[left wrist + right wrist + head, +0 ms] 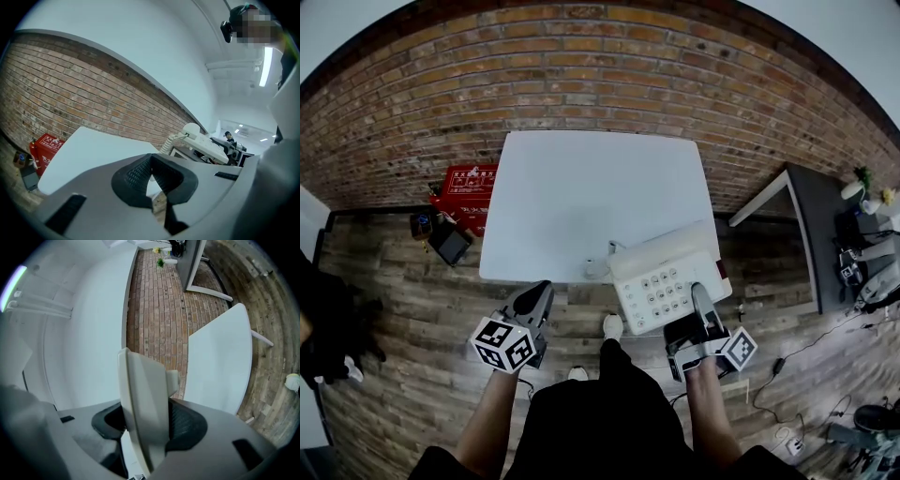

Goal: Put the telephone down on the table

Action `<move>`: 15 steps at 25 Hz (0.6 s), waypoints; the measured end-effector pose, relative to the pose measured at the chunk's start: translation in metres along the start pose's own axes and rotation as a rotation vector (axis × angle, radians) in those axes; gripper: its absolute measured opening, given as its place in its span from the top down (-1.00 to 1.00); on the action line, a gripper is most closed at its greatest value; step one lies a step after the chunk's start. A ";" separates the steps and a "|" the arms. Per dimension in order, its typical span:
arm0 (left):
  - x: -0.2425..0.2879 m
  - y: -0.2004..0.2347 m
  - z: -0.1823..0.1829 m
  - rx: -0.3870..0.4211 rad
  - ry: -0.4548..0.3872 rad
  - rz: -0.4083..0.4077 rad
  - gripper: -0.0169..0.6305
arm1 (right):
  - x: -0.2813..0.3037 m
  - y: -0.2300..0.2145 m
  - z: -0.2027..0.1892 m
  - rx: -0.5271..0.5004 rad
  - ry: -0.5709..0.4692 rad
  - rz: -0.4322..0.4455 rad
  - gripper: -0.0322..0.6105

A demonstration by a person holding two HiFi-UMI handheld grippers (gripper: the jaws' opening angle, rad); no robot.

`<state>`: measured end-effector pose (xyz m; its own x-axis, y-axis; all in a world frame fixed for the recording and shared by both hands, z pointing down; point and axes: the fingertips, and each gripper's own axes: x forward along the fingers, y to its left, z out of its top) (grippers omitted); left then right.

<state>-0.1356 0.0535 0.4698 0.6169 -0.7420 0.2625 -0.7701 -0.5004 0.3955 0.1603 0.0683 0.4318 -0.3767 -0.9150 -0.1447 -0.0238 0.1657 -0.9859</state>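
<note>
You're in some kind of office or lab-style workspace: brick wall (581, 66), wood-plank floor (412, 281), a plain white table (591, 197), a grey desk (816, 220) on your right, cables (766, 389) trailing over the floor, strip lights (268, 65) overhead.

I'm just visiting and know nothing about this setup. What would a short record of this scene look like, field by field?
table: white, against the brick wall
telephone: white, keypad up, at the table's near right corner
right gripper: clamped on the telephone's near edge
left gripper: jaws together, empty
task: telephone not yet let go
</note>
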 end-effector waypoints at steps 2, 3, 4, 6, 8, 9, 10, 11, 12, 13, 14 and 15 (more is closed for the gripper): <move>0.012 0.003 0.005 0.001 0.000 0.010 0.91 | 0.013 -0.005 0.010 0.004 0.011 -0.002 0.20; 0.018 0.004 0.008 0.001 0.001 0.015 0.91 | 0.019 -0.007 0.015 0.005 0.018 -0.003 0.20; 0.025 0.005 0.010 0.002 0.002 0.021 0.91 | 0.025 -0.009 0.020 0.008 0.024 -0.002 0.20; 0.036 0.005 0.016 0.005 0.004 0.031 0.91 | 0.037 -0.012 0.031 0.015 0.035 0.001 0.20; 0.046 0.006 0.020 0.008 0.007 0.042 0.91 | 0.049 -0.014 0.039 0.019 0.049 -0.001 0.20; 0.052 0.007 0.022 0.011 0.009 0.048 0.91 | 0.055 -0.016 0.043 0.018 0.058 -0.005 0.20; 0.057 0.007 0.025 0.013 0.009 0.054 0.91 | 0.060 -0.018 0.047 0.015 0.067 -0.009 0.20; 0.063 0.008 0.028 0.016 0.008 0.060 0.91 | 0.065 -0.021 0.051 0.011 0.076 -0.012 0.20; 0.069 0.008 0.031 0.018 0.007 0.066 0.91 | 0.070 -0.023 0.055 0.007 0.087 -0.015 0.20; 0.074 0.008 0.033 0.020 0.005 0.072 0.91 | 0.074 -0.026 0.060 0.004 0.098 -0.015 0.20; 0.080 0.007 0.036 0.023 0.003 0.078 0.91 | 0.079 -0.028 0.064 0.004 0.108 -0.014 0.21; 0.086 0.007 0.038 0.025 0.001 0.083 0.91 | 0.083 -0.031 0.068 0.007 0.119 -0.013 0.20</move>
<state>-0.0942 -0.0305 0.4617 0.5511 -0.7807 0.2944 -0.8224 -0.4484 0.3503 0.1930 -0.0381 0.4441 -0.4839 -0.8666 -0.1216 -0.0234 0.1517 -0.9881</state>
